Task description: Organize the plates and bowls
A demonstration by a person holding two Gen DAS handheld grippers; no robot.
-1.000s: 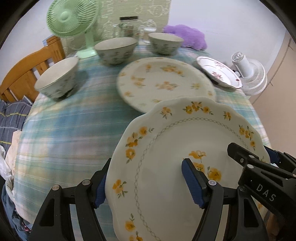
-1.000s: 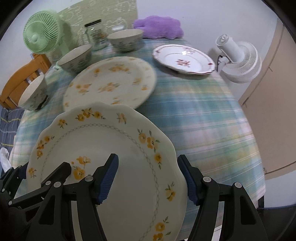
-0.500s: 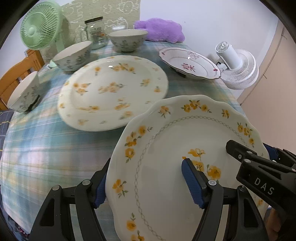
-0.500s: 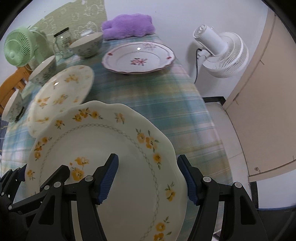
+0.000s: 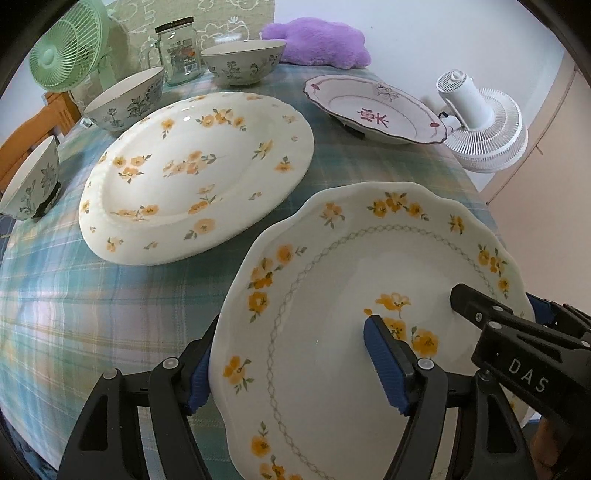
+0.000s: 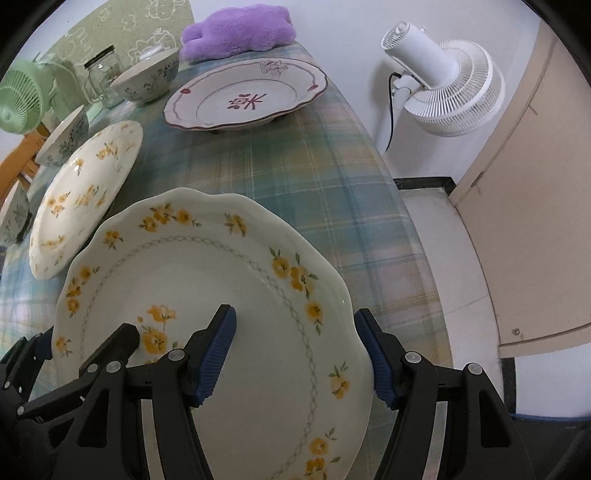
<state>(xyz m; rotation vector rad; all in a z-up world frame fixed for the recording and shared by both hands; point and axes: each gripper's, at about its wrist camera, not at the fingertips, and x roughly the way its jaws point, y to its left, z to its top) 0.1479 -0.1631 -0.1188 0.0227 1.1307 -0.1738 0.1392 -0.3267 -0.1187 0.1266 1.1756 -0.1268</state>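
We hold scalloped plate (image 5: pixel 369 280) by both rims, left gripper (image 5: pixel 295 365) and right gripper (image 6: pixel 295 354) clamped | nothing stacked yet (bowls upper left) | most remains

Scalloped yellow-flowered plate (image 5: pixel 354 280) held tilted above checked tablecloth (image 5: pixel 92 295); large floral plate (image 5: pixel 199 173), red-trimmed plate (image 5: pixel 373 107), three bowls (image 5: pixel 243 61) resting beyond.

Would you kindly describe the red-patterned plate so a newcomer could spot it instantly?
Start at the white fan beside the plaid-clothed table. The nearest dish is the white scalloped plate, just before the purple plush cushion. It alone has a dark red rim and flower; the others carry yellow blossoms.
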